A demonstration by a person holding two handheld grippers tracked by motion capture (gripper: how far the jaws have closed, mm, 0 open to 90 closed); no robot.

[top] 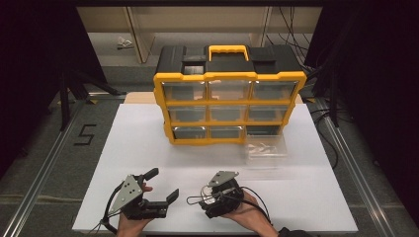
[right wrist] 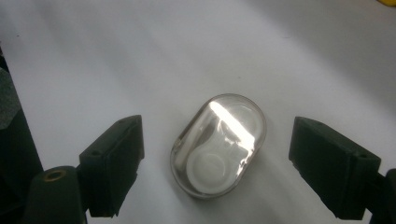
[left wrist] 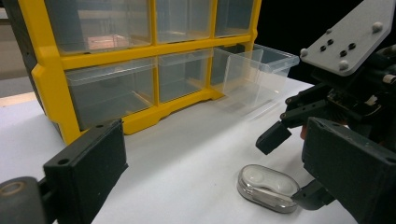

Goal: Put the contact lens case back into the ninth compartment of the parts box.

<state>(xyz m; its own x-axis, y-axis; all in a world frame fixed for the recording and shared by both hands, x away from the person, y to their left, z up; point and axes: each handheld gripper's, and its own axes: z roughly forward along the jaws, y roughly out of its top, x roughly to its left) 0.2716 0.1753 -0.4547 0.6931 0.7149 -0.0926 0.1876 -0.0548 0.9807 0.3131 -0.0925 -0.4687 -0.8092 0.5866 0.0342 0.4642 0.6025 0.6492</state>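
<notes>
While unpressed between spread right gripper [right wrist: 217, 163] fingers [right wrist: 112, 163], clear case [right wrist: 218, 144].

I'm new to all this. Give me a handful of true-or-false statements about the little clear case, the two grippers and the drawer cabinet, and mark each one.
1. The right gripper has the clear oval case between its open jaws, not yet pinched. True.
2. The case lies inside a drawer. False: it lies on the white table.
3. One clear drawer is out of the yellow cabinet and stands on the table beside it. True.
4. The left gripper is clamped on the cabinet's handle. False: its jaws are open and hold nothing, near the table's front edge.
5. The cabinet has three rows of drawers. True.
</notes>
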